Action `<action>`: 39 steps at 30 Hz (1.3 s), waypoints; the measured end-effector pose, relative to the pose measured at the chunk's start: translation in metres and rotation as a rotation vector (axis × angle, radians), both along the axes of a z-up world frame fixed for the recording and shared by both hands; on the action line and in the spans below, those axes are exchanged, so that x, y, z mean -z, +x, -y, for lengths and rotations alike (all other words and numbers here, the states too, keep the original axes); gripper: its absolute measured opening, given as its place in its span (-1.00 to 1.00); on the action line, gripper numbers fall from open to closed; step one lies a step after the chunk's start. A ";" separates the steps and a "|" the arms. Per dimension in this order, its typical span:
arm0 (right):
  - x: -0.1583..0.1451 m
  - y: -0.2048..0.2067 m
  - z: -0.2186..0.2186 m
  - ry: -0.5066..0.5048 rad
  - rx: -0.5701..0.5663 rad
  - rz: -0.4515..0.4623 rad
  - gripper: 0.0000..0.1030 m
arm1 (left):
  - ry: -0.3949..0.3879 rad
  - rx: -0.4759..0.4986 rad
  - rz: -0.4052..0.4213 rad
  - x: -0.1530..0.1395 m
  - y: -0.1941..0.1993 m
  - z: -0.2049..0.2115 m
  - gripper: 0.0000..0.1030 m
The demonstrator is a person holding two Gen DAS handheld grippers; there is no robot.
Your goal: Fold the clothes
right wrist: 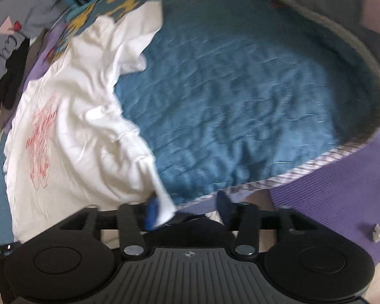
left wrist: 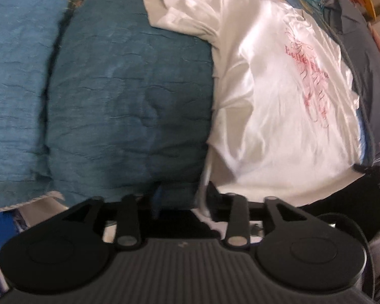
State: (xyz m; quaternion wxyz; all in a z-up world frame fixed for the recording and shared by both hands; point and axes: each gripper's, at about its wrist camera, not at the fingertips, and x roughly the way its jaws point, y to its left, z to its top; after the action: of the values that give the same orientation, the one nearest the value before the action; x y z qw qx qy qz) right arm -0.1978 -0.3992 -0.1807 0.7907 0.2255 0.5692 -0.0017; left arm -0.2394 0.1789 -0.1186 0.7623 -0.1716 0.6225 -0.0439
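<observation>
White T-shirt with red print spread on blue quilted bed cover, left claw apart at its near hem, right claw apart, shirt corner loose against its left finger, purple mat right.

white tee with a red scribbly print on the chest, spread out print-up on the blue quilted bed cover, pretty wrinkled. Fills the right half of the left wrist view and the left side of the right wrist view. One sleeve is bunched toward the upper middle, hem corner hangs off the bed edge
</observation>
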 end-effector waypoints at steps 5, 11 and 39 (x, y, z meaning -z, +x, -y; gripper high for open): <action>-0.027 -0.012 0.015 0.056 0.053 0.083 0.07 | 0.018 0.001 0.073 -0.031 -0.021 -0.012 0.48; -0.029 -0.001 0.008 0.041 0.028 0.058 0.21 | 0.026 0.019 0.114 -0.051 -0.032 -0.011 0.69; -0.024 0.097 -0.012 0.216 0.180 0.265 0.30 | 0.144 0.117 0.382 -0.081 0.079 0.148 0.99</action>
State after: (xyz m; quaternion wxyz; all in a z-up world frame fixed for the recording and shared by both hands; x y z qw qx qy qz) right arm -0.1005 -0.3872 -0.1566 0.8266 0.3573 0.4346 0.0182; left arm -0.1603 0.0312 -0.0377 0.8729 -0.0687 0.4771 -0.0754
